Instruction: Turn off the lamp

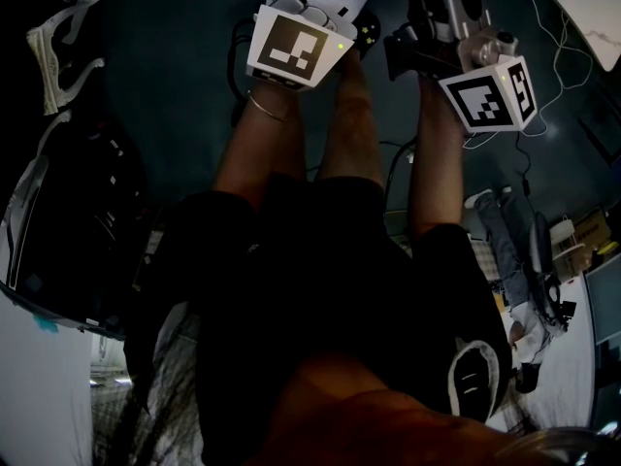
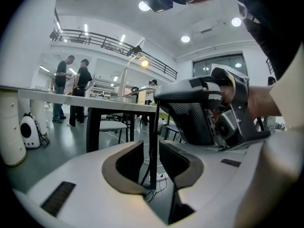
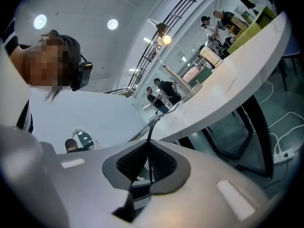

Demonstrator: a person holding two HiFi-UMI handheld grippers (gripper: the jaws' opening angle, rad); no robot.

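The lamp [image 2: 142, 61] is on. It stands far off on the long white table [image 2: 71, 98], and its light glows up high. I am not near it yet.

My left gripper [image 2: 151, 160] has its fingers [image 2: 128, 164] apart. Nothing is between them. My right gripper [image 3: 148, 160] has its fingers [image 3: 131, 164] together, with only a thin slit left. I see nothing held there. Both grippers point out toward the table.

I think the job is only at its start. To do this step well, I should walk up close first, so I do not have to stretch. I cannot see the switch from here, so I should look for it once I am near.

I think the closed right gripper is good for a push, like one blunt finger. The left one can stay out of the way. I should push softly and straight, so the lamp does not tip or slide. Then I should look at the light to see if it goes dark.
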